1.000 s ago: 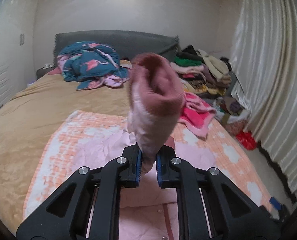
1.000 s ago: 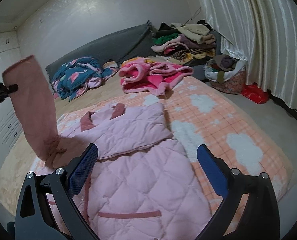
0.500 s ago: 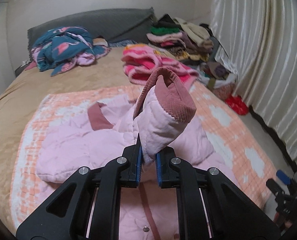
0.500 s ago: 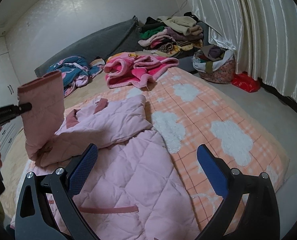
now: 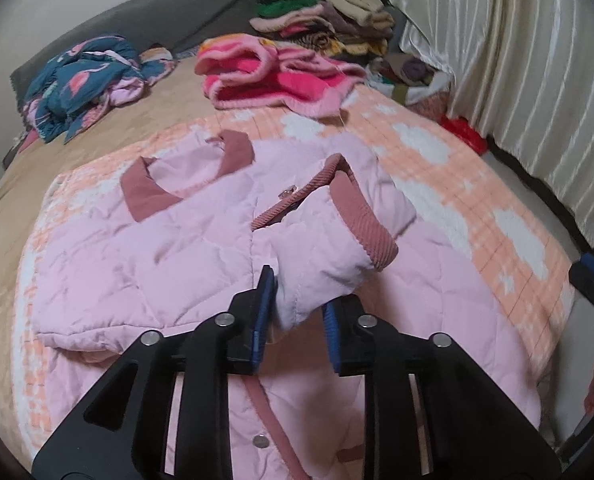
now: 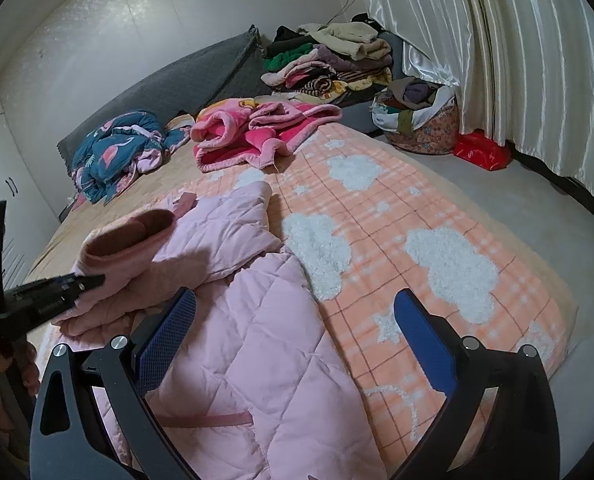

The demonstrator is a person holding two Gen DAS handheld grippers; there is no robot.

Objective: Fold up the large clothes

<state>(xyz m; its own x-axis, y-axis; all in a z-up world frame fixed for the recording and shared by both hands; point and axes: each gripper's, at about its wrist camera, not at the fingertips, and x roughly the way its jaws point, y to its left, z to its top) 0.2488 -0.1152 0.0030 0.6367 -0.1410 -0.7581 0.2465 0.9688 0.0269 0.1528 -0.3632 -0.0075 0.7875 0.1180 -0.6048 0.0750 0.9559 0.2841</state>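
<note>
Pink jacket sleeve (image 5: 321, 264) lies between the opening left hand-held gripper (image 5: 297, 312).

sleeve (image 5: 329, 240) lowered onto jacket (image 5: 157, 248)

The left wrist view looks steeply down from close above the pink quilted coat (image 5: 185, 248) on the bed (image 5: 97, 128), facing the grey headboard (image 5: 157, 12) at 12 o'clock, with the curtain (image 5: 517, 80) at 2 o'clock. The right wrist view sits a little further back and less steep, over the coat's lower part, facing the same way, the curtain at 1 o'clock. Both share the coat, the orange cloud blanket (image 6: 417, 248), the pink fleece heap (image 6: 257, 132), the flamingo bundle (image 6: 117, 152) and the stacked clothes (image 6: 329, 64); the right view also catches the left gripper (image 6: 79, 286) at 9 o'clock.
</note>
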